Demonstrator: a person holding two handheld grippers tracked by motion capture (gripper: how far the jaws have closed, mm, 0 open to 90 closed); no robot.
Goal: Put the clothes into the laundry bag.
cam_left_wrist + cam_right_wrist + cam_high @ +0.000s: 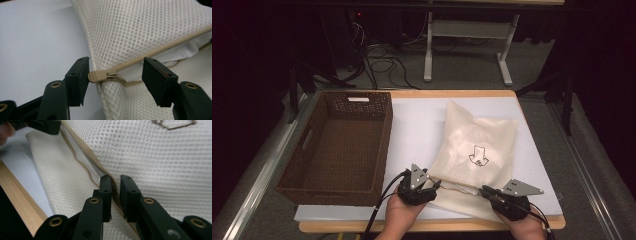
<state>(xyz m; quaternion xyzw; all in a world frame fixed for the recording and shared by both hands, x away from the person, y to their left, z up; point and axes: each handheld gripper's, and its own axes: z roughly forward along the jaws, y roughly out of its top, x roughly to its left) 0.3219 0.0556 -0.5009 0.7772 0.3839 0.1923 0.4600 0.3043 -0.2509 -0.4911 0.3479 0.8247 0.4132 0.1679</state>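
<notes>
A cream mesh bag with a dark arrow mark lies on the white mat, its zipper side toward me. My left gripper stands open at the bag's near left corner. In the left gripper view its jaws straddle the beige zipper end tab and metal pull, the tab against the left pad. White cloth shows through the parted zipper. My right gripper is at the near right edge, its jaws pinched on the beige zipper tape of the bag.
A dark brown wicker basket stands empty at the left on the mat. The table's wooden front edge runs close behind both hands. Cables and a white table frame lie on the floor beyond.
</notes>
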